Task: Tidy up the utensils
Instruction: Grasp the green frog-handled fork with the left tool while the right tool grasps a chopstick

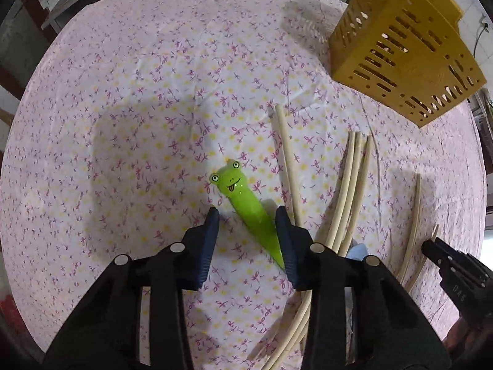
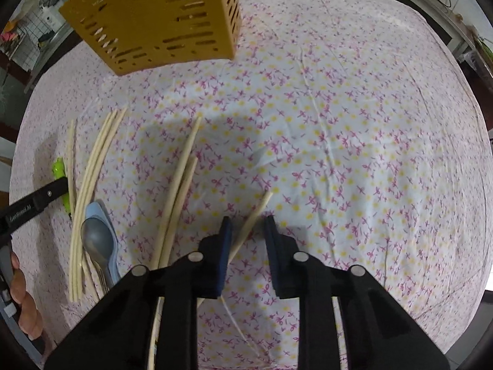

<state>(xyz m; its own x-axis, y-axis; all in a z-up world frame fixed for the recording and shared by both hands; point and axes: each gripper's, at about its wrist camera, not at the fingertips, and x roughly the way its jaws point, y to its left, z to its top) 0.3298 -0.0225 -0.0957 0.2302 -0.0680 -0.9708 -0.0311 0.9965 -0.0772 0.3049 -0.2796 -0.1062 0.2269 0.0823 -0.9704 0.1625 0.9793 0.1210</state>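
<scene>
A green frog-faced utensil (image 1: 243,197) lies on the flowered tablecloth (image 1: 138,123), and its tapered end runs between the jaws of my left gripper (image 1: 247,215). It sits close to the right pad, with a wide gap to the left one. A pale chopstick (image 2: 252,215) lies slanted between the jaws of my right gripper (image 2: 249,225), near the left pad; the pads do not press on it. Both grippers stand open and point down at the table. The frog utensil (image 2: 58,166) shows again at the left of the right wrist view.
A yellow slotted basket (image 1: 400,49) (image 2: 160,21) stands at the far side. Several loose chopsticks (image 1: 348,191) (image 2: 92,178) lie between the grippers. A metal spoon (image 2: 97,237) rests on a light blue one (image 2: 103,212). A hand (image 2: 24,293) shows at the left edge.
</scene>
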